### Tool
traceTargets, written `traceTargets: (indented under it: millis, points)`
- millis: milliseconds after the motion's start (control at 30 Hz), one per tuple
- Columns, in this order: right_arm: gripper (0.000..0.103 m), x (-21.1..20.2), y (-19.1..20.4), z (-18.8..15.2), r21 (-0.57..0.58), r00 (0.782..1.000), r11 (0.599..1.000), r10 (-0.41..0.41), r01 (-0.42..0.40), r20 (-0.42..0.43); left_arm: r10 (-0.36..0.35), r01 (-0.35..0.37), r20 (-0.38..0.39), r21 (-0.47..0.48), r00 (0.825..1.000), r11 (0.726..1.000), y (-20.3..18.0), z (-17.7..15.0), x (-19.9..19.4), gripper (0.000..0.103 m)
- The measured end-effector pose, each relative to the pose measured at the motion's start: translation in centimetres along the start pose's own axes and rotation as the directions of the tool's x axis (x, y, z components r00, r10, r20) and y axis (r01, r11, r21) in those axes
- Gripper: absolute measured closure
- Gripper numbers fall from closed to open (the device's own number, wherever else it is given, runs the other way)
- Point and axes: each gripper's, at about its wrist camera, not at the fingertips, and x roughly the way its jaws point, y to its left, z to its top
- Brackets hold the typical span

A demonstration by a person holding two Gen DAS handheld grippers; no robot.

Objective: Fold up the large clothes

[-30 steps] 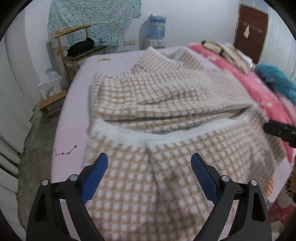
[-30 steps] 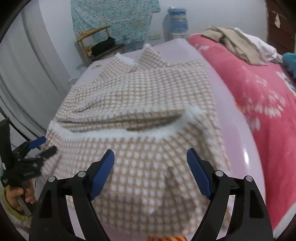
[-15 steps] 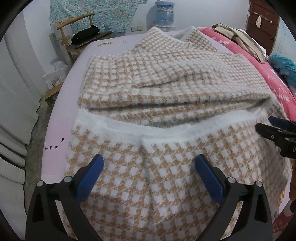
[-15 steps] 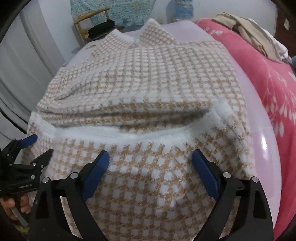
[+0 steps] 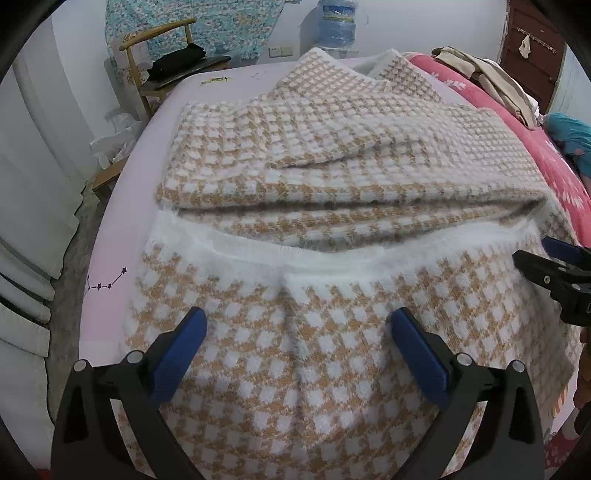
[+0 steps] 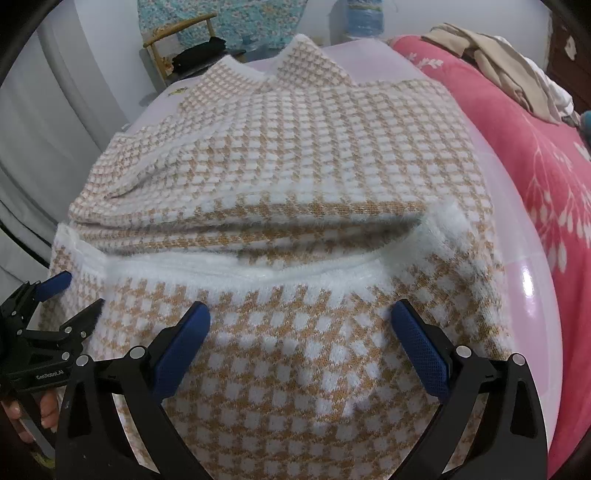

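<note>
Lettering "GenRobot.AI" shows only in the right wrist view, on the left gripper (image 6: 75, 295) at 8 o'clock. Both it and the right gripper (image 6: 301, 325) have just been opening; jaws spread, pinching nothing. The checked sweater (image 5: 332, 206) lies folded on the pink bed sheet (image 5: 122, 229); a water jug (image 5: 338, 18) shows at 12 o'clock.

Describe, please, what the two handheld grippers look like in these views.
Both are alike. The left gripper and the right gripper have matte black angular frames with round silver bolt heads at the pivots, and jaws faced with long blue pads of fine mesh texture. Seen from the right wrist, the left gripper's body carries small white "GenRobot.AI" lettering. No cables or sleeves show.
</note>
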Motion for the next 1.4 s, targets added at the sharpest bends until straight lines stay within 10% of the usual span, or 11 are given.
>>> traceTargets:
  millis: [1000, 1400]
  points:
    - [0.008, -0.8, 0.2, 0.5, -0.016, 0.998, 0.999, 0.028, -0.029, -0.054, -0.054, 0.044, 0.113, 0.087, 0.992, 0.995, 0.6, 0.9, -2.9, 0.004]
    - [0.008, -8.0, -0.2, 12.4, -0.118, 0.969, 0.983, 0.161, -0.141, 0.186, -0.091, 0.027, 0.387, 0.170, 0.918, 0.985, 2.8, 16.0, -8.5, 0.004]
